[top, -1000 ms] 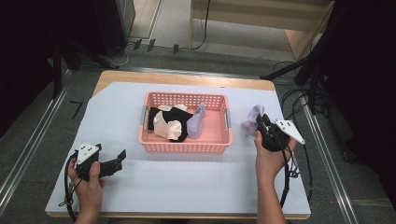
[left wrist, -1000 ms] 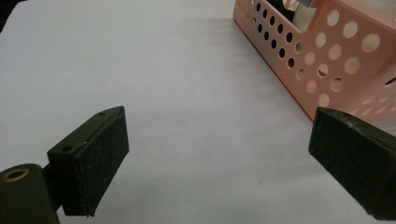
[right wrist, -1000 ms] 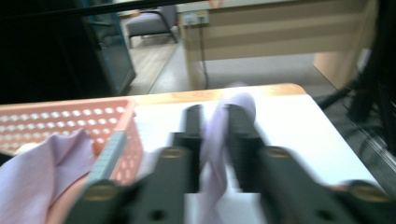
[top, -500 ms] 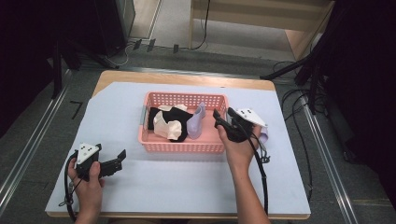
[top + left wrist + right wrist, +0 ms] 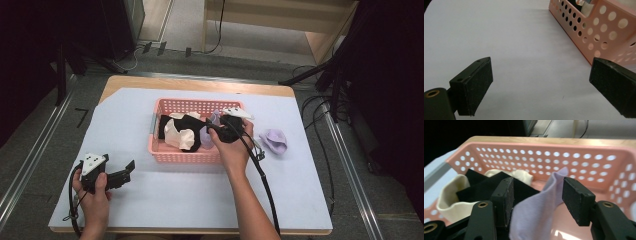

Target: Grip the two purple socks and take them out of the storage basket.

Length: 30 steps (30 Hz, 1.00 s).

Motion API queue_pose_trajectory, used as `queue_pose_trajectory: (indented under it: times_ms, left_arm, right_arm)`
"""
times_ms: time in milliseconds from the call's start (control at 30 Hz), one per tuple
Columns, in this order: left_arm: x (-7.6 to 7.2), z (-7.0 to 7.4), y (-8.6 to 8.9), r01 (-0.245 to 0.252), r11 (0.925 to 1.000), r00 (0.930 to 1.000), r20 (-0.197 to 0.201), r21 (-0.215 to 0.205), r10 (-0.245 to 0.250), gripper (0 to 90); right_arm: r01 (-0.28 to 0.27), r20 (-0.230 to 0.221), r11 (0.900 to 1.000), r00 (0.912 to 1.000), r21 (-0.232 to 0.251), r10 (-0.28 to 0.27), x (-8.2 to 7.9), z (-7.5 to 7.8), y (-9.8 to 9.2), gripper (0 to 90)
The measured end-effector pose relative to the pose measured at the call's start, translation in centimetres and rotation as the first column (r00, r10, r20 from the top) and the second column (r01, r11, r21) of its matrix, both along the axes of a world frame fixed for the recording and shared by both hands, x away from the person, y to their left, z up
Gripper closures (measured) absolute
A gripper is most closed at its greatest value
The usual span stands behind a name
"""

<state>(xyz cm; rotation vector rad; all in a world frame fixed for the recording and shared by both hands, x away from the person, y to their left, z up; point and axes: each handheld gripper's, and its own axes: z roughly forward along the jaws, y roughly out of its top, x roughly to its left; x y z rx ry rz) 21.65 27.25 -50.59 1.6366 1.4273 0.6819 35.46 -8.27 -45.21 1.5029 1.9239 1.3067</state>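
Reaching into the pink basket (image 5: 186, 156), the right tongs (image 5: 536, 195) sit spread apart with a light purple sock (image 5: 536, 212) standing up between the two black pads. The pads are not pressing the sock yet, though the left one looks very close to the cloth. In the high view the right tongs (image 5: 216, 131) are at the right end of the basket, right above that purple sock (image 5: 207, 137). More socks lie in the basket too, a black sock (image 5: 186, 122) and a cream sock (image 5: 180, 140), piled beside the purple one. Another purple sock (image 5: 274, 141) lies out on the table (image 5: 125, 107), to the right of the basket and well apart from it. So the job looks like taking socks out of the basket one at a time, and this step is the grab for the second purple one. The next move calls for squeezing the right tongs together on the purple cloth alone, without catching the black sock beside it, then lifting it up over the basket wall. The left tongs (image 5: 541, 87) are spread wide with nothing between them, resting low over the bare table near the front left corner of the basket, held in the left hand (image 5: 92, 195).
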Motion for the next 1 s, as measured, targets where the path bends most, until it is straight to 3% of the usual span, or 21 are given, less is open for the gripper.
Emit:
queue_pose_trajectory:
  times_ms: [133, 233, 367, 500, 567, 600, 700, 867, 1000]
  left_arm:
    - [0.0, 0.0, 0.0, 0.000, 1.0000, 1.0000, -0.001, 0.001, 0.000, 5.8]
    - [0.0, 0.0, 0.0, -0.001, 1.0000, 1.0000, 0.000, 0.001, 0.001, 5.8]
    - [0.0, 0.0, 0.0, -0.002, 1.0000, 1.0000, -0.002, 0.003, 0.002, 5.8]
    - [0.0, 0.0, 0.0, -0.002, 1.0000, 1.0000, -0.003, 0.003, 0.002, 5.8]
    - [0.0, 0.0, 0.0, -0.001, 1.0000, 1.0000, -0.003, 0.001, 0.001, 5.8]
    - [0.0, 0.0, 0.0, -0.001, 1.0000, 1.0000, -0.003, 0.001, 0.001, 5.8]
    - [0.0, 0.0, 0.0, 0.000, 1.0000, 1.0000, -0.003, 0.000, 0.000, 5.8]
    - [0.0, 0.0, 0.0, -0.002, 1.0000, 1.0000, -0.007, 0.000, 0.002, 5.8]
    - [0.1, 0.0, 0.1, 0.000, 1.0000, 0.9999, -0.012, -0.004, 0.000, 5.8]
  right_arm:
    - [0.005, -0.082, 1.000, 0.9966, -0.029, -0.007, 0.7, 0.0, 0.5, 44.1]
    - [0.000, -0.163, 0.999, 0.9865, -0.050, -0.008, 1.4, -0.2, 0.9, 44.7]
    - [-0.018, -0.273, 0.995, 0.9618, -0.095, -0.009, 2.3, -0.4, 1.3, 46.0]
    - [-0.067, -0.372, 0.988, 0.9281, -0.142, 0.010, 3.1, -0.9, 1.9, 47.5]
    - [-0.085, -0.396, 0.983, 0.9181, -0.164, 0.013, 3.2, -1.0, 2.1, 61.0]
    - [-0.083, -0.395, 0.982, 0.9188, -0.170, 0.010, 3.2, -1.0, 2.1, 70.9]
    - [-0.074, -0.359, 0.982, 0.9333, -0.172, 0.008, 2.9, -0.9, 2.0, 84.2]
    - [-0.024, -0.217, 0.992, 0.9762, -0.124, -0.003, 1.8, -0.3, 1.3, 87.0]
    - [-0.006, -0.085, 0.994, 0.9964, -0.106, -0.003, 0.8, 0.1, 0.9, 87.2]
